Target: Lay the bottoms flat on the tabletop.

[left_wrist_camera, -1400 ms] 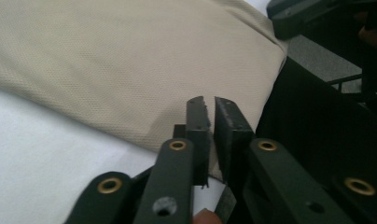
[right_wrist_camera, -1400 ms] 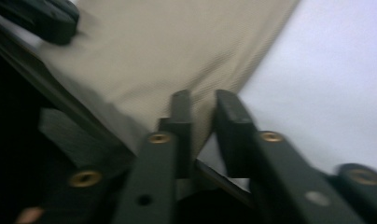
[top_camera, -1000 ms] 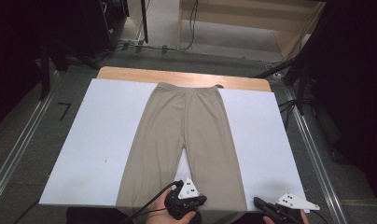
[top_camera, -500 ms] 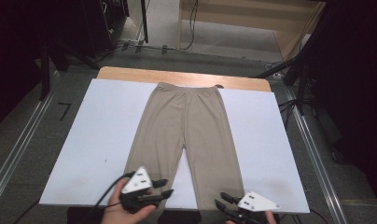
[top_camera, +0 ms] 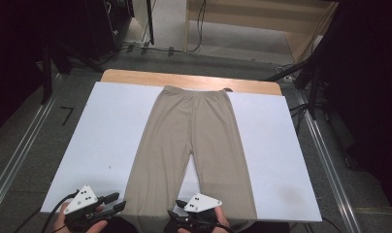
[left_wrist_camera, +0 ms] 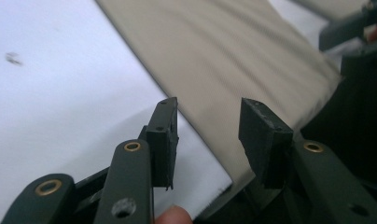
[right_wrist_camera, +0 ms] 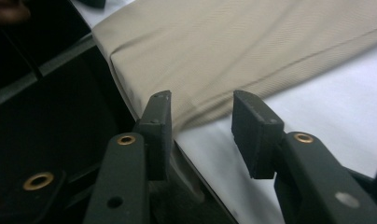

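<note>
Jaws of the left gripper (left_wrist_camera: 207, 135) spread apart, straddling the outer edge of one trouser leg at its hem, nothing pinched between them. Seen from above at 7 o'clock on the table, left gripper (top_camera: 114, 206) pointing toward 3 o'clock, just beside that hem, held in a hand (top_camera: 80, 224). Jaws of the right gripper (right_wrist_camera: 200, 126) likewise parted, hovering over the hem corner of the same leg where cloth meets white board, gripping nothing. From above, right gripper (top_camera: 177, 219) low at 6 o'clock, between the two legs at the near edge. Beige trousers (top_camera: 191, 141) lying flat on the white board (top_camera: 111, 131), legs toward 6 o'clock, waistband toward 12 o'clock. Beyond, wooden tabletop strip (top_camera: 136, 77) at 12 o'clock.
</note>
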